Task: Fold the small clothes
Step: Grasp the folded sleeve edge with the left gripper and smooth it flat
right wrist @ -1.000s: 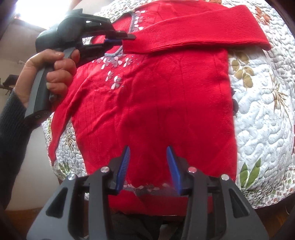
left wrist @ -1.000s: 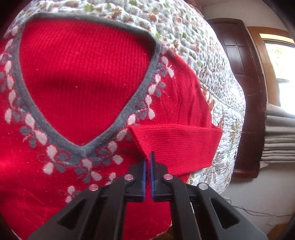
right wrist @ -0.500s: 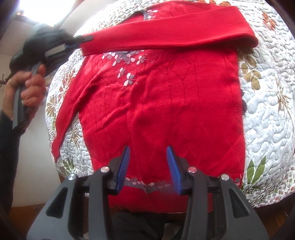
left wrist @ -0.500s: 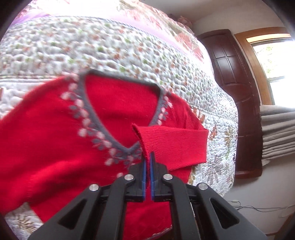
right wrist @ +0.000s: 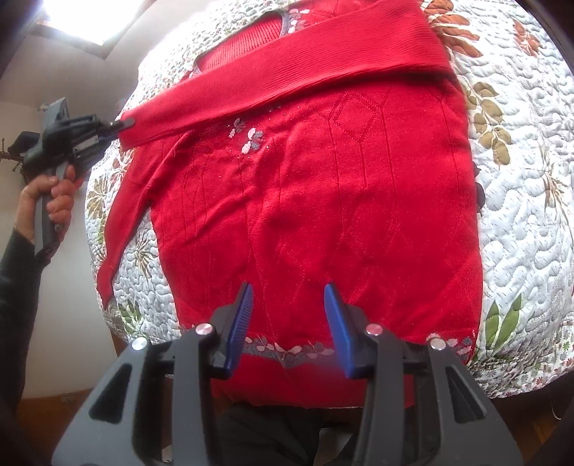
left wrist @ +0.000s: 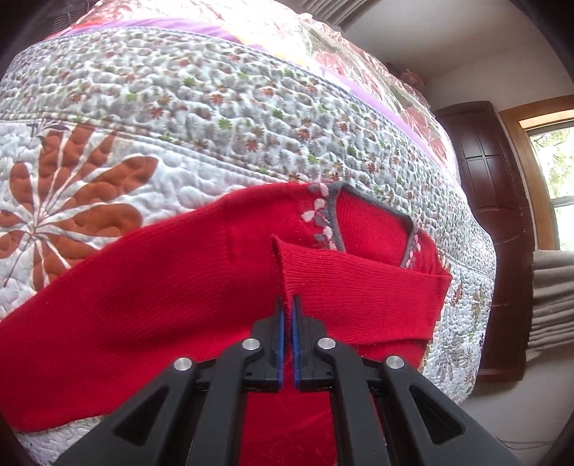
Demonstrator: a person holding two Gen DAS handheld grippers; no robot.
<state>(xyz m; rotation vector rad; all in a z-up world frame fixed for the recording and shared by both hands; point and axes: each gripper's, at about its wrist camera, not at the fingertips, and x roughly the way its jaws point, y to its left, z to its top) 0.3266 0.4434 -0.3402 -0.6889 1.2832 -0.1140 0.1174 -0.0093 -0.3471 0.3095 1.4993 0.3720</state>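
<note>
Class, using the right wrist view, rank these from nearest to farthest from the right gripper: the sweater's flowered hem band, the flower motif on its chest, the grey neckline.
From the right gripper:
1. Flowered hem band, just below the open fingers.
2. Chest flower motif, mid-sweater, left of centre.
3. Grey neckline, at the top, beyond the folded sleeve.

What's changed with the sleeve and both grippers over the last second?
The left gripper, still shut on the sleeve cuff, has pulled the sleeve across the chest past the sweater's left edge. The right gripper stayed open over the hem; the body hasn't shifted on the quilt.
</note>
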